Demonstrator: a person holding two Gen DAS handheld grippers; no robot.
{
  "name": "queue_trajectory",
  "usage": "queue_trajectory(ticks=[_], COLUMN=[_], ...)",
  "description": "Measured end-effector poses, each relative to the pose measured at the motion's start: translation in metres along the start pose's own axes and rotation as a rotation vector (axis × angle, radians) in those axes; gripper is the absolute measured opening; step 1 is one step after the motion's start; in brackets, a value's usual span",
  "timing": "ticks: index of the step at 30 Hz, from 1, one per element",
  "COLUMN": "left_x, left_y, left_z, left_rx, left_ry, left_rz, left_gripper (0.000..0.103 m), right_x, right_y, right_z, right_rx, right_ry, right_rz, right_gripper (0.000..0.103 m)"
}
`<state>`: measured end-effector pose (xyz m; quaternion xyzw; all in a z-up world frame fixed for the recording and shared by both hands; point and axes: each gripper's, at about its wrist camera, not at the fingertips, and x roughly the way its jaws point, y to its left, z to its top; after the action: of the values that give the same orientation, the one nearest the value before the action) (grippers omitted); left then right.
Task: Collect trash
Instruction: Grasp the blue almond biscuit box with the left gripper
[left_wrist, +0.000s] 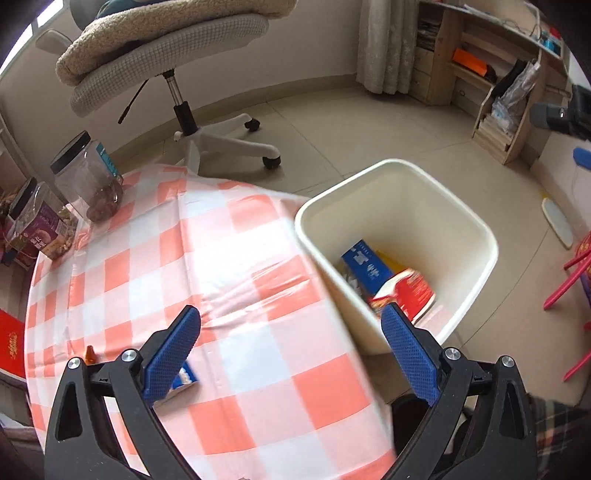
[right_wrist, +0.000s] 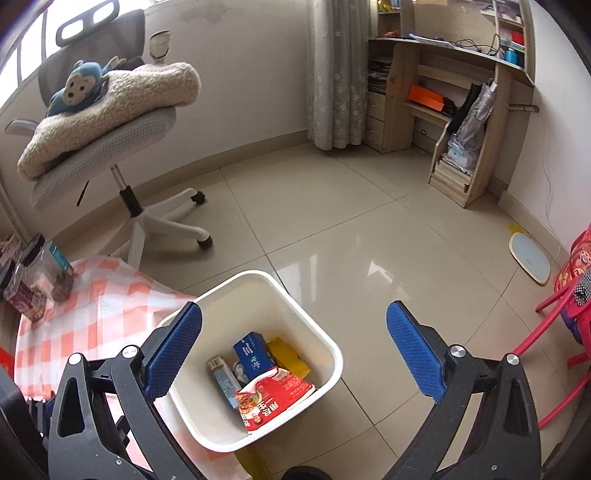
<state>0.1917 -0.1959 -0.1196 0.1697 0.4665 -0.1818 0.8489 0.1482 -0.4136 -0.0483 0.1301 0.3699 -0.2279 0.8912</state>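
Blue fingers (right_wrist: 173, 350) spread, white bin (right_wrist: 255, 284) holding wrappers (right_wrist: 273, 397)

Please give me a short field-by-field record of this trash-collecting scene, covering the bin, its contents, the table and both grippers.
bin: cream rectangular plastic waste bin, on the tiled floor beside the table
bin contents: red printed snack wrapper, dark blue carton, yellow packet, light blue packet
table: orange-and-white checked tablecloth
left on table: small blue-and-white packet by the left gripper's finger; two clear black-lidded jars at the far edge
left gripper: open, empty, over the table edge
right gripper: open, empty, above the bin
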Motion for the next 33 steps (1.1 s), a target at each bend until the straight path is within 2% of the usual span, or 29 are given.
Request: queue_trajectory(ticks=[5,11,14,17,19,20,22,23,25,29,33], left_x=[0.018,0.047,0.063,0.076,0.078,0.078,0.076,0.074,0.069,0.054,0.022], left_y=[0.035,0.069,0.088,0.103,0.113,0.119,0.132,0.137,0.144,0.160,0.193], left_z=[-0.027,-0.049,-0.056,-0.062,-0.065,-0.065,-0.066,-0.066,-0.071,-0.082,-0.093], left_rx=[0.148,0.348,0.361,0.362,0.346,0.317,0.237,0.213,0.191,0.112,-0.032], left_ry=[0.086,0.245,0.319,0.355,0.341,0.332,0.317,0.303,0.285,0.245,0.181], left_rz=[0.061,0.038,-0.014,-0.052,-0.072,-0.085,-0.135,-0.136,-0.129,-0.135,-0.138], left_gripper=[0.095,0.095,0.095,0.095,0.095,0.092,0.077,0.072,0.067,0.063,0.063], right_x=[0.005,0.011,0.011,0.012,0.013,0.014,0.015,0.016,0.018,0.020,0.020], right_y=[0.034,0.062,0.074,0.085,0.092,0.097,0.106,0.112,0.124,0.151,0.182], right_z=[-0.006,-0.014,-0.015,-0.015,-0.015,-0.016,-0.018,-0.019,-0.021,-0.026,-0.033], right_rx=[-0.077,-0.143,-0.166,-0.178,-0.187,-0.193,-0.210,-0.221,-0.239,-0.283,-0.336], right_ry=[0.034,0.065,0.066,0.070,0.074,0.076,0.080,0.083,0.089,0.096,0.095], right_rz=[0.033,0.042,0.042,0.043,0.045,0.045,0.047,0.048,0.052,0.065,0.084], right_gripper=[0.096,0.096,0.096,0.096,0.096,0.096,0.096,0.096,0.096,0.096,0.096])
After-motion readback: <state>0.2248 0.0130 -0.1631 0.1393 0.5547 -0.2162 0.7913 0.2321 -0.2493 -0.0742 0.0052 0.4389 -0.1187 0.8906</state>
